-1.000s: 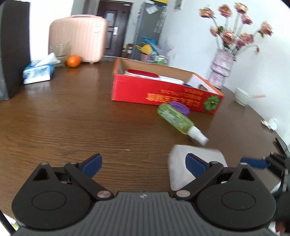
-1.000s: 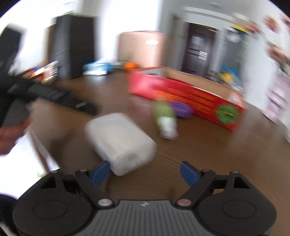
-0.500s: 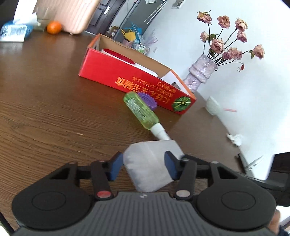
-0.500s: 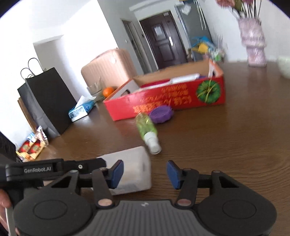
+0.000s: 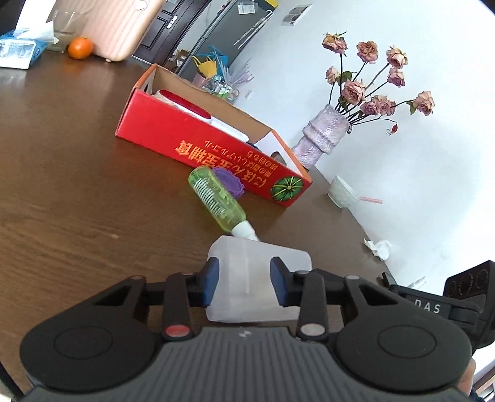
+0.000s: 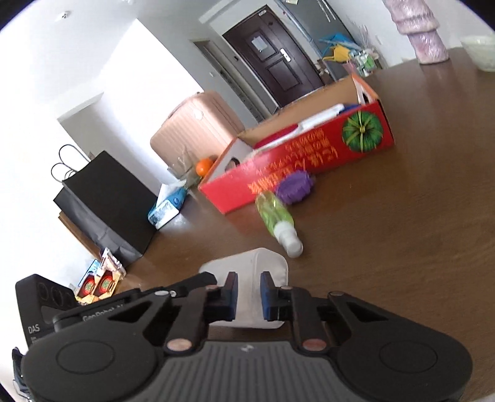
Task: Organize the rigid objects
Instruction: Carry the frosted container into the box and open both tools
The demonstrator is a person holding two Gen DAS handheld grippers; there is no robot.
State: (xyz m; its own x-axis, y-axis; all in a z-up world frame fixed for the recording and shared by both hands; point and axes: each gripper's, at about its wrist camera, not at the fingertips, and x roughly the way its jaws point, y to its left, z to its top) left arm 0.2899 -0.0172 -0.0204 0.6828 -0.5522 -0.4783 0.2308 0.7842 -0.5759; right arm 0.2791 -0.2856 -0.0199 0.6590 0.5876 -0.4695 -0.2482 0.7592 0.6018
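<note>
A white translucent plastic box (image 5: 256,272) lies on the brown table, and both grippers grip it. My left gripper (image 5: 244,284) is shut on its wide body. My right gripper (image 6: 249,297) is shut on a narrower part of the same box (image 6: 247,272). Beyond it lie a green spray bottle (image 5: 216,201) with a white cap and a purple round lid (image 5: 230,182). Both lie against the open red cardboard box (image 5: 198,145), which holds a red-and-white item. The bottle (image 6: 277,216), lid (image 6: 295,187) and red box (image 6: 309,164) also show in the right wrist view.
A vase of dried roses (image 5: 321,136), a small white bowl (image 5: 340,191) and crumpled tissue (image 5: 379,249) stand at the right. A pink suitcase (image 5: 120,27), an orange (image 5: 80,48) and a tissue pack (image 5: 21,51) are at the far left. A black paper bag (image 6: 105,201) stands beside the table.
Both grippers have closed in on the white plastic box from open, the right one narrowing most. Both views have tilted and drawn nearer to it.
</note>
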